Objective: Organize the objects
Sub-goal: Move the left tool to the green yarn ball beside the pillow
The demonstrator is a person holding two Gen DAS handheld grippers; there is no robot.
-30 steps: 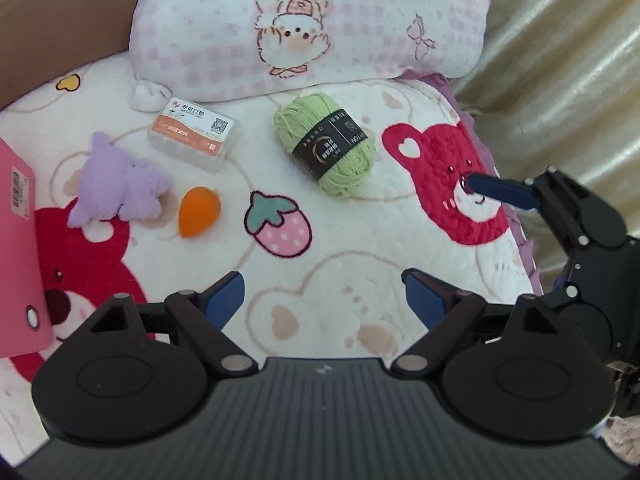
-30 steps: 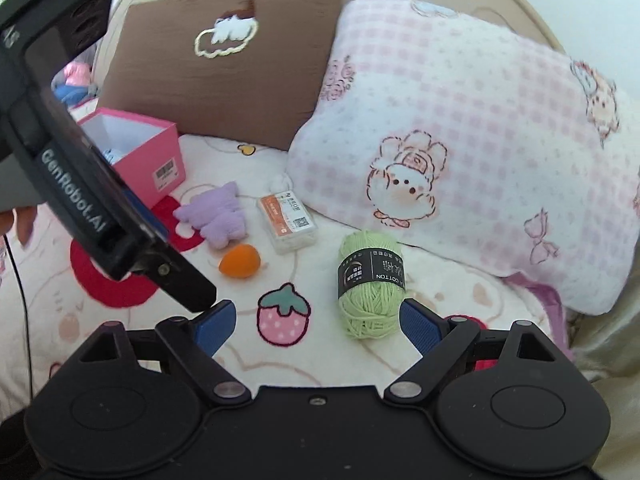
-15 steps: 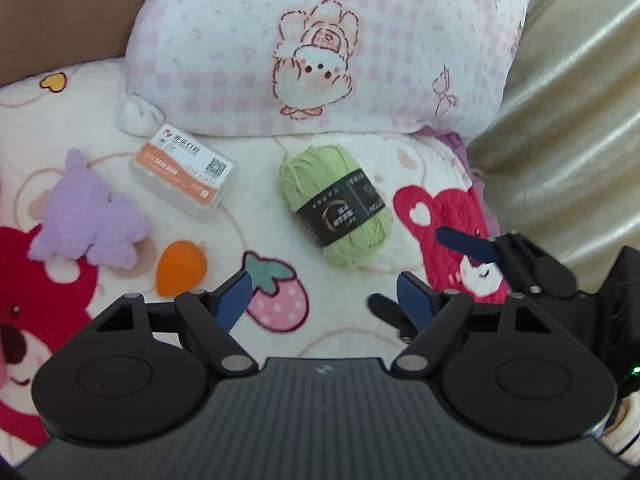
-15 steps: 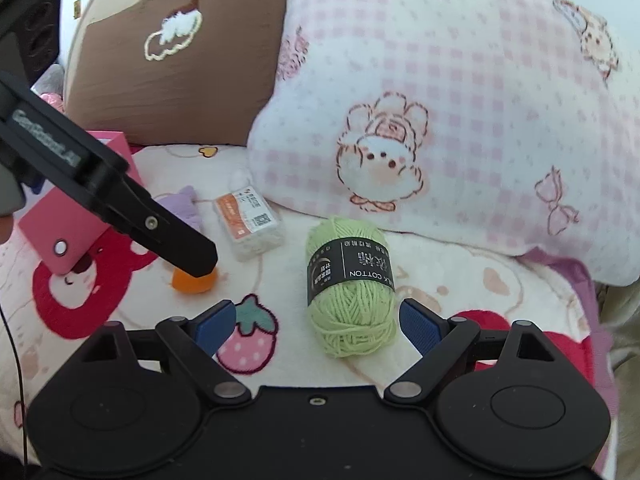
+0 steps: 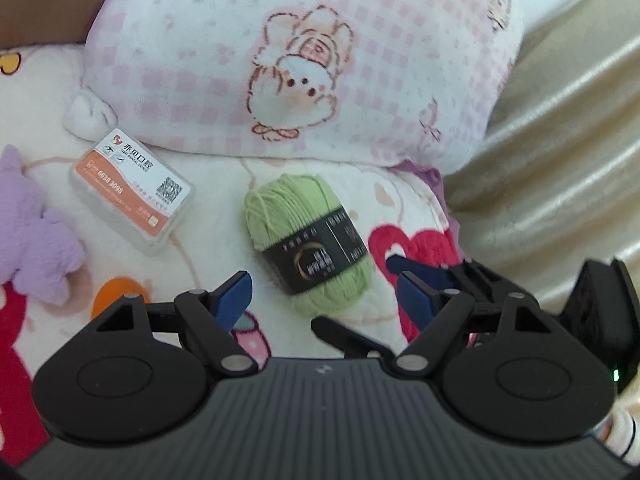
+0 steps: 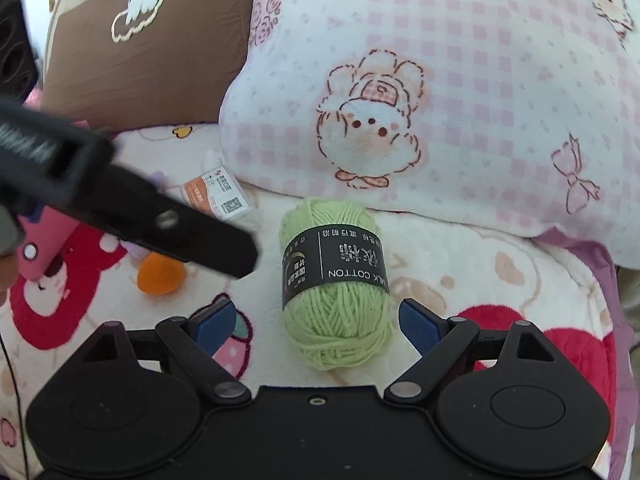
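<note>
The right gripper [image 6: 308, 322] stood wide, empty, straddling the green cotton yarn ball [image 6: 336, 280] on the printed blanket [image 6: 500, 264]. Only its view showed the brown pillow [image 6: 144, 44]. The left gripper [image 5: 326, 294] gaped, empty.

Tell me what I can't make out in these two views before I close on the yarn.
- Pink box: right wrist view, mostly hidden behind the left gripper's body; absent from left view.
- Orange ball: half hidden by the left gripper.
- Purple plush: cut off by the left edge.
- Yarn label: blurred in left view.
</note>
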